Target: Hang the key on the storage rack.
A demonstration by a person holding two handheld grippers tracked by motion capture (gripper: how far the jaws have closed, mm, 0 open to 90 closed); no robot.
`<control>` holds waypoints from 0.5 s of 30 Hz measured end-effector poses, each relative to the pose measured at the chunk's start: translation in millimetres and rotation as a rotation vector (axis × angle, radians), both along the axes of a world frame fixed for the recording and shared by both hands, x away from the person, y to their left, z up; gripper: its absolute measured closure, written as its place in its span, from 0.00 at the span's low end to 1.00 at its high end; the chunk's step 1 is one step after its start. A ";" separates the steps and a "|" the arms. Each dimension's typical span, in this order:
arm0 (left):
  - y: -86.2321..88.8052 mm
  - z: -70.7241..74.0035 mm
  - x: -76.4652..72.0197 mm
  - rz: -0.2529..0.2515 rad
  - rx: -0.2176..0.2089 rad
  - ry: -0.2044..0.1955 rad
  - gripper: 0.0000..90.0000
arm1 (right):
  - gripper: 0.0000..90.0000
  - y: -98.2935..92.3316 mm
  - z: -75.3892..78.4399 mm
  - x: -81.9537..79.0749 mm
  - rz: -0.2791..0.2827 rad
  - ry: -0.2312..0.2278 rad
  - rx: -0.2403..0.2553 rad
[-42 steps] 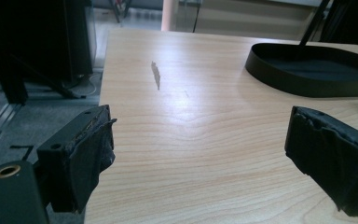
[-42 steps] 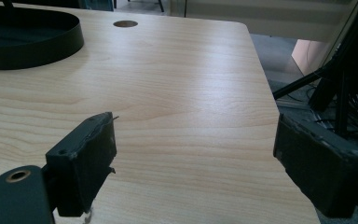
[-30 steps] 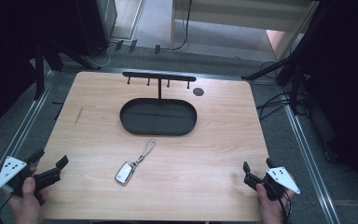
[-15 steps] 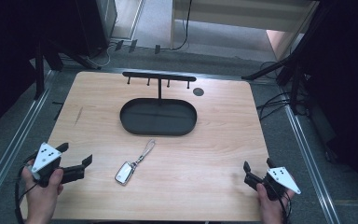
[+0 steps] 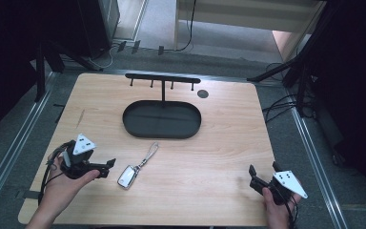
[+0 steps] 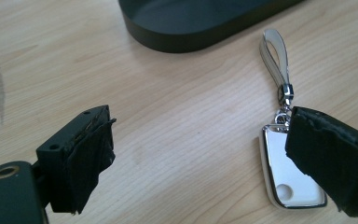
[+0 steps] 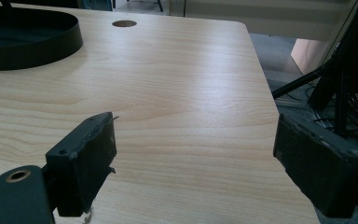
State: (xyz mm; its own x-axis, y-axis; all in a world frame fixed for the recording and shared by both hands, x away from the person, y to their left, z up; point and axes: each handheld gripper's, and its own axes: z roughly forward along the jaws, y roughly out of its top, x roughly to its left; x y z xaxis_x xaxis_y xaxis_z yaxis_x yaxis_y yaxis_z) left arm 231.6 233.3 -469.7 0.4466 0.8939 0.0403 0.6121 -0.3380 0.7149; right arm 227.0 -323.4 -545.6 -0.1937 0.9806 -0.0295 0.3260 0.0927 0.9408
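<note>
Near the desk's front edge, left of its middle, lies a silver key fob with a pale strap loop pointing toward the black oval tray farther back. Just to its left the left gripper hovers with jaws spread wide and empty, one jaw in front of the fob's edge in the left gripper view, though contact cannot be told. At the front right corner, well apart, the right gripper is held spread too, holding nothing.
</note>
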 end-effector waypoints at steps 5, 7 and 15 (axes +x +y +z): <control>-14.4 0.4 6.7 -0.049 0.001 0.038 0.08 | 0.14 -0.1 0.0 0.0 0.000 0.000 0.000; -19.7 0.3 9.0 -0.056 -0.001 0.056 0.08 | 0.14 0.0 0.0 0.0 0.001 0.000 0.000; -37.8 -3.8 18.1 -0.081 0.005 0.134 0.08 | 0.14 0.4 0.0 0.0 0.001 0.002 0.000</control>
